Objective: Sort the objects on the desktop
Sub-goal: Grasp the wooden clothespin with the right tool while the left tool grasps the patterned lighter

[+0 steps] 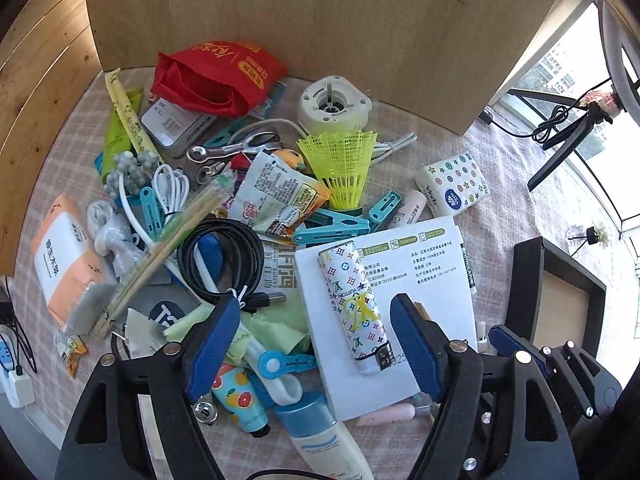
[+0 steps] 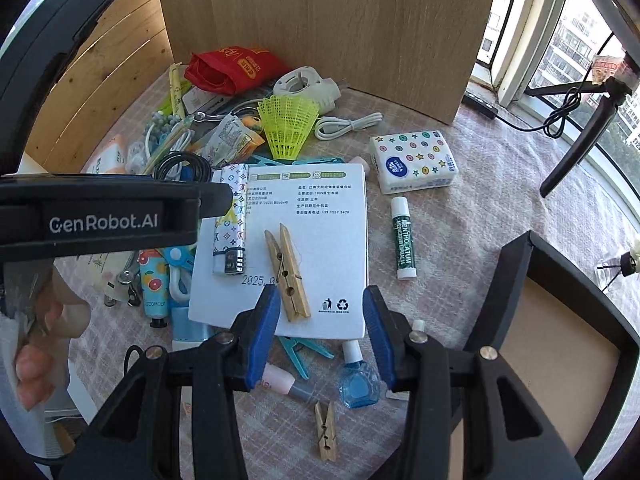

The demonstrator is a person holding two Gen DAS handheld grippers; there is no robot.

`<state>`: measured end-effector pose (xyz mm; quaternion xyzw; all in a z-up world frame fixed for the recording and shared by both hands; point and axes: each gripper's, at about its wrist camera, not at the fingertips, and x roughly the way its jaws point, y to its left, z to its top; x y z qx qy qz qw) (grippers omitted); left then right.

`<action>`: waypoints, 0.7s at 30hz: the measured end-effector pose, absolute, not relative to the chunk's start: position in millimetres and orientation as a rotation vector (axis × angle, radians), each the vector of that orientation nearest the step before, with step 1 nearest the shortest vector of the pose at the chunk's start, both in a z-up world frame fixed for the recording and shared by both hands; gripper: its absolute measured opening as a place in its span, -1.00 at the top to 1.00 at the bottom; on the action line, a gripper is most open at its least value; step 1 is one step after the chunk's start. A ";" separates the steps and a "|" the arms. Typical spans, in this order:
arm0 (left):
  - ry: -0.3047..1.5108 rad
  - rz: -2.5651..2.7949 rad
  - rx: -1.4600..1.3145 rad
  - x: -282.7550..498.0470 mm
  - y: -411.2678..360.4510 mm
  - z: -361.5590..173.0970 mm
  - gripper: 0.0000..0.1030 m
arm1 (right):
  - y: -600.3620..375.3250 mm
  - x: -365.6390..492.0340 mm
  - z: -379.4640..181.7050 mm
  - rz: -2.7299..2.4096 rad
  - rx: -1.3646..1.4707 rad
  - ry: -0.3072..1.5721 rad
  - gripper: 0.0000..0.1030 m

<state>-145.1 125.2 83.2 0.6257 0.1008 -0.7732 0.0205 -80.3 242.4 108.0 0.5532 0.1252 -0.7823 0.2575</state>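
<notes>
A patterned white lighter (image 1: 354, 306) lies on a flat white printed packet (image 1: 432, 280). My left gripper (image 1: 316, 344) stands open around the lighter, its blue pads clear of it on both sides. In the right wrist view the same lighter (image 2: 232, 220) and a wooden clothespin (image 2: 289, 276) rest on the packet (image 2: 328, 248). My right gripper (image 2: 320, 332) hovers open over the packet's near edge with nothing between its pads. The clothespin's near end lies just beside the left fingertip (image 2: 266, 312). The left gripper's black body (image 2: 104, 220) crosses the left side, held by a hand (image 2: 40, 320).
A black open box (image 2: 532, 264) stands at the right. A cluttered pile behind holds a yellow shuttlecock (image 1: 340, 168), red bag (image 1: 216, 76), black cable (image 1: 224, 256) and tissue pack (image 2: 414, 160). Lip balm (image 2: 403, 238), blue bottle (image 2: 358, 380) and a second clothespin (image 2: 326, 432) lie nearby. A wooden panel (image 2: 320, 20) stands behind.
</notes>
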 end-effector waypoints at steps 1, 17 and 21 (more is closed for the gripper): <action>0.305 -2.385 1.947 -147.9 128.3 80.9 -0.25 | 242.8 -81.9 106.6 -2.121 1.500 0.343 0.18; 0.401 -2.334 1.973 -155.4 120.0 71.4 0.11 | 225.8 -92.3 108.3 -2.040 1.442 0.324 0.27; 0.405 -2.339 1.980 -155.1 118.4 70.6 0.11 | 213.7 -88.2 107.1 -2.030 1.428 0.401 0.27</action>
